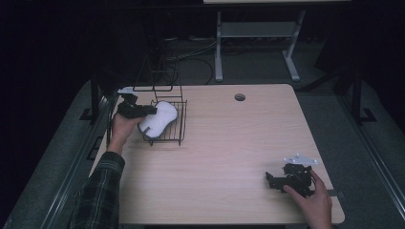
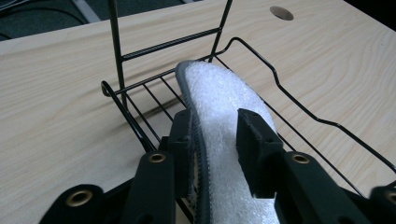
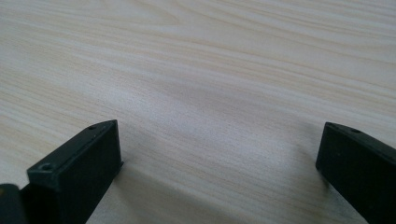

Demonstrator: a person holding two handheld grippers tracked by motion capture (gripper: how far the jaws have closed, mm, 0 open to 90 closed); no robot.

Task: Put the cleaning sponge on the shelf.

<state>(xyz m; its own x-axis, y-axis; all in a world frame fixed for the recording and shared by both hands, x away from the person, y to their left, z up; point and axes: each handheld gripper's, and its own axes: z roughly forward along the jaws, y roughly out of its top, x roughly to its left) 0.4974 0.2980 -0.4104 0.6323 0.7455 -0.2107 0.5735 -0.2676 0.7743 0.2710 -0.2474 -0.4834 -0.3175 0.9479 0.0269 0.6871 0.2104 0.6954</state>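
Left gripper view: left gripper clamped on white sponge over wire rack at table left; right gripper wide apart, idle; judged placing step, next needing lowering and release, or else lifting clear.

Dim room, pale wood table mid-frame with a round hole near its far edge, grey floor around, white-legged stand and cables at upper centre.
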